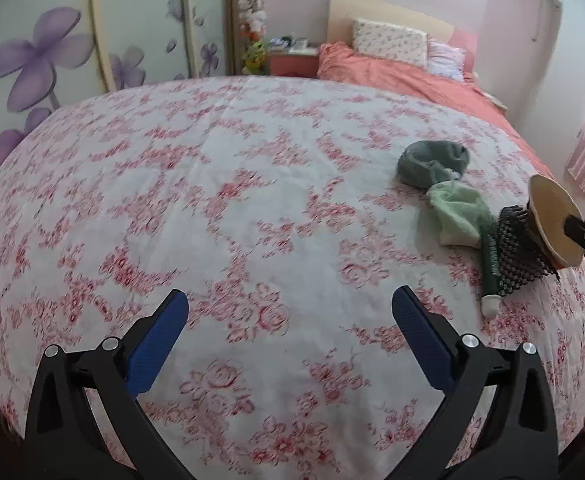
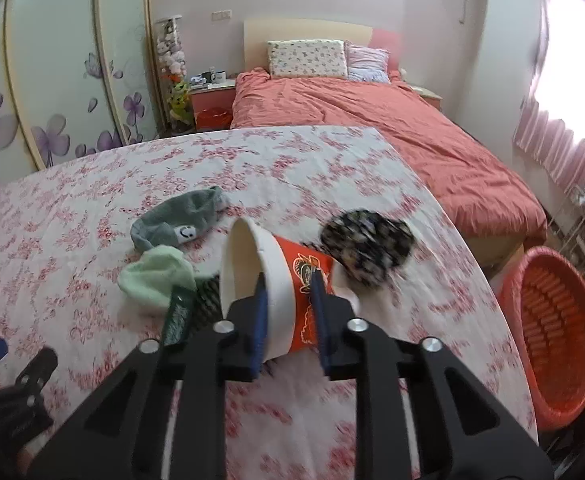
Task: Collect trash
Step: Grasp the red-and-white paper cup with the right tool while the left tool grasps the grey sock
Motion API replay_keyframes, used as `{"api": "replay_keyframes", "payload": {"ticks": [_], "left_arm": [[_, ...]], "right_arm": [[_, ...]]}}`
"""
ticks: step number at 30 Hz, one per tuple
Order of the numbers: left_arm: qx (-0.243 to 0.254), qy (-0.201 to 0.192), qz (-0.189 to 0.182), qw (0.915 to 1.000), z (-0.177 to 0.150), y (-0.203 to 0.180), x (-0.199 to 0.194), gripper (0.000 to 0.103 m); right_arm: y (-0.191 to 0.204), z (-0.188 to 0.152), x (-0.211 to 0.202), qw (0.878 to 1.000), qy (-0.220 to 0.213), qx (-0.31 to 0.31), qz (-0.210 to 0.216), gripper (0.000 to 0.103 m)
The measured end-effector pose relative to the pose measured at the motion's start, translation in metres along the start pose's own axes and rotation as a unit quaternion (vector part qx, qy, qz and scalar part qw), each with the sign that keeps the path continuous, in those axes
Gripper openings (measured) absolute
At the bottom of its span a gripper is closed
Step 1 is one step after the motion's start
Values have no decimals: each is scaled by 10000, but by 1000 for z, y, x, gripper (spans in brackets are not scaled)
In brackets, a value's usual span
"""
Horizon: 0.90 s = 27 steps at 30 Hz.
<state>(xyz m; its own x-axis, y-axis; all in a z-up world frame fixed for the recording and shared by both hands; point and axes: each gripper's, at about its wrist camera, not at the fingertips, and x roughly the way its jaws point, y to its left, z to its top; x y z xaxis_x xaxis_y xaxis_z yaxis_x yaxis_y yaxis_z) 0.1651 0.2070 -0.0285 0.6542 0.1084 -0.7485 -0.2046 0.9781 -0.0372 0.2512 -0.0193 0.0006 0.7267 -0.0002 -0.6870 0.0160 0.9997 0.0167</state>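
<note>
The left gripper [image 1: 290, 312] is matte black, built of two angular arms with triangular cut-outs near their bases. Each arm carries two round silver screws [image 1: 110, 344] close to the finger joint, at about ten and two o'clock from the lower middle of the view. Its fingers [image 1: 156, 344] bear blue, finely ribbed pads. The right gripper [image 2: 288, 320] is of the same make: black arms, silver screws [image 2: 224, 326], blue pads [image 2: 258, 322].

Cup [image 2: 276, 280] on its side near bench [image 2: 92, 208] right edge; socks [image 2: 180, 224] left of it; basket [image 2: 552, 340] on floor beyond that edge.
</note>
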Motion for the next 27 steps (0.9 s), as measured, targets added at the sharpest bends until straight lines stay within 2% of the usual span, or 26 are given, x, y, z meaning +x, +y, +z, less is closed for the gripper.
{"api": "replay_keyframes", "payload": {"ticks": [4, 8, 16, 18, 24, 27], "left_arm": [[203, -230, -229, 9993, -1, -9, -7, 100], [433, -16, -354, 9984, 0, -22, -5, 100], [356, 441, -688, 9960, -4, -38, 5, 100], [478, 354, -622, 9963, -6, -44, 4, 100], [904, -147, -490, 9946, -9, -62, -6, 100], [1006, 0, -440, 9940, -7, -69, -1, 100]], "right_arm": [[-27, -11, -10, 9993, -15, 366, -37, 13], [-48, -21, -11, 9980, 23, 629, -80, 13], [-67, -30, 1, 9969, 114, 781, 8, 11], [-71, -31, 3, 9965, 122, 815, 128, 6], [-82, -36, -2, 9947, 6, 974, 314, 4], [-90, -38, -6, 9932, -60, 1072, 445, 4]]}}
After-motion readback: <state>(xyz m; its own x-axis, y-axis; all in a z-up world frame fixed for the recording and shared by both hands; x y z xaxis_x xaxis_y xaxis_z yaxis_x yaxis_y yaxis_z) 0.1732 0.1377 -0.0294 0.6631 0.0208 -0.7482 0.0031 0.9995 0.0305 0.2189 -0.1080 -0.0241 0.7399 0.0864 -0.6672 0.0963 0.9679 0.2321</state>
